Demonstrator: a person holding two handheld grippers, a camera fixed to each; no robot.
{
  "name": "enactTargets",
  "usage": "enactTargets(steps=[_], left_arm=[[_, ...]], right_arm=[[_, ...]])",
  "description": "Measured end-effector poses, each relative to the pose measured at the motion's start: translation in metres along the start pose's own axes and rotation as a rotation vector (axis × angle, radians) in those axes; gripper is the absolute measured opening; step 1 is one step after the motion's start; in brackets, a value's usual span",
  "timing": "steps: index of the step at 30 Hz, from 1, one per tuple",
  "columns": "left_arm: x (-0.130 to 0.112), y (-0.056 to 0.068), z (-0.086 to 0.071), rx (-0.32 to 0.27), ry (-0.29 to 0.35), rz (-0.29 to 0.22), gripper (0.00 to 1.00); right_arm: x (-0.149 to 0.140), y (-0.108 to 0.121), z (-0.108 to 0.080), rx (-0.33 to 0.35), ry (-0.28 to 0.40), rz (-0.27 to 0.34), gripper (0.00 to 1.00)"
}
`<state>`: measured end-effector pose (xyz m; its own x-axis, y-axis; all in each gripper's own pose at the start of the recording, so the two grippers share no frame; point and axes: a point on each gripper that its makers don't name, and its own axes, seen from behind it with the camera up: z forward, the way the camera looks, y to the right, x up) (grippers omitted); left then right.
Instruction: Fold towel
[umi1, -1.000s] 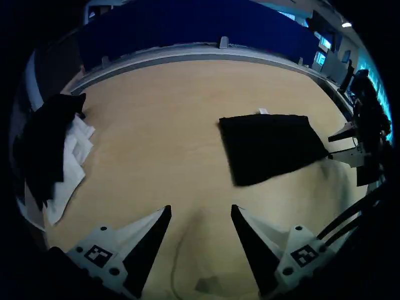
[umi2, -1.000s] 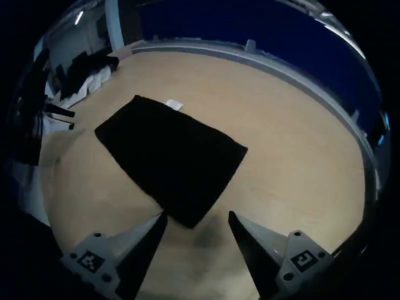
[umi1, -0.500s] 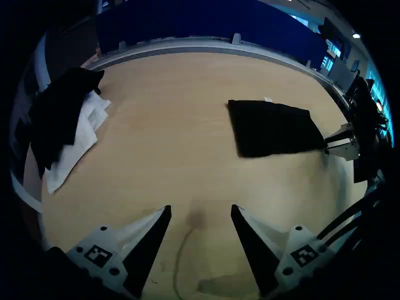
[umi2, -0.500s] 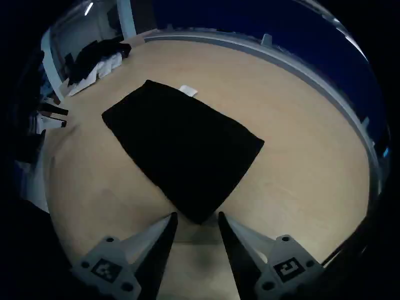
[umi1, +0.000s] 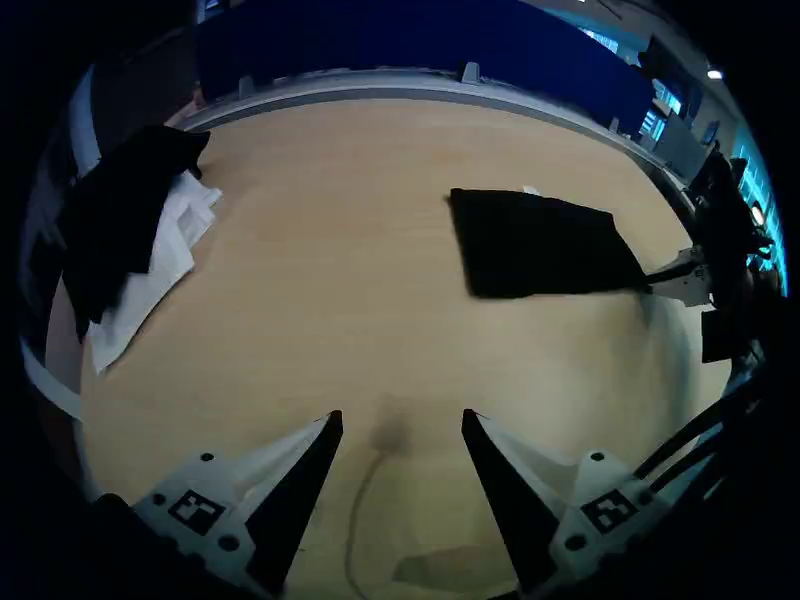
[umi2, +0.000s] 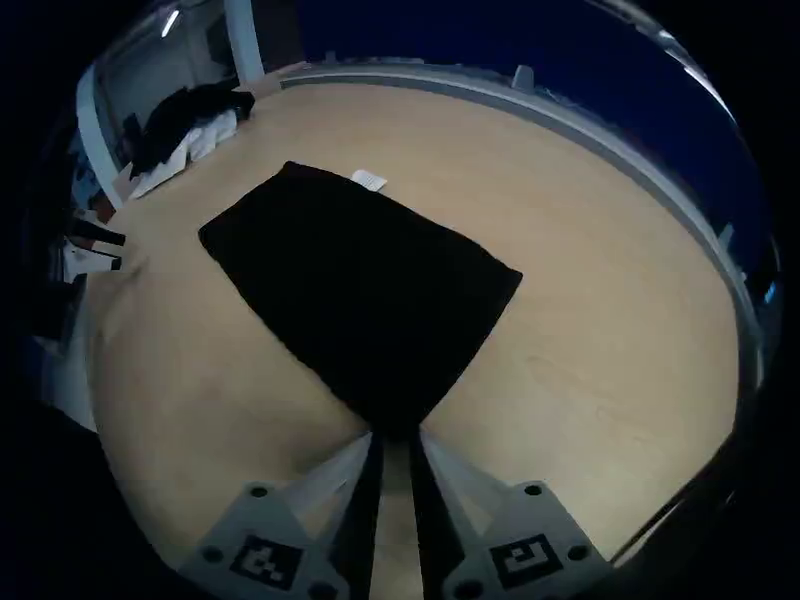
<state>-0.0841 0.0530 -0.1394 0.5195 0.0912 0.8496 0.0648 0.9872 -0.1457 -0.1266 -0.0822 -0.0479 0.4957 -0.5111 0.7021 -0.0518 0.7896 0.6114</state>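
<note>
Lying flat on the wooden desk (umi1: 330, 300), a black towel (umi2: 360, 290) pinched at one corner.
It rests toward the desk's right edge; a cloth heap (umi1: 130, 240) sits at the far left corner. The right gripper (umi2: 395, 445) clamps the towel's near corner; the left gripper (umi1: 397, 440) hovers spread wide, holding nothing.

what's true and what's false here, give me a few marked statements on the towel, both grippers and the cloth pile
1. The left gripper is open over bare table: true.
2. The towel is white: false, it is black.
3. The right gripper grips a towel corner: true.
4. The towel lies on the cloth pile: false, it lies apart from the pile, flat on the table.
</note>
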Motion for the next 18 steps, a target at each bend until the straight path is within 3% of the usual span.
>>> enactTargets(steps=[6, 18], left_arm=[[-0.0054, 0.0027, -0.0008, -0.003, -0.006, -0.005, 0.88], [-0.0087, 0.0048, 0.0009, -0.007, -0.008, -0.012, 0.88]], right_arm=[[0.0008, -0.0010, 0.0004, -0.005, 0.005, 0.001, 0.10], [0.0034, -0.0024, -0.0013, -0.002, 0.016, -0.018, 0.10]])
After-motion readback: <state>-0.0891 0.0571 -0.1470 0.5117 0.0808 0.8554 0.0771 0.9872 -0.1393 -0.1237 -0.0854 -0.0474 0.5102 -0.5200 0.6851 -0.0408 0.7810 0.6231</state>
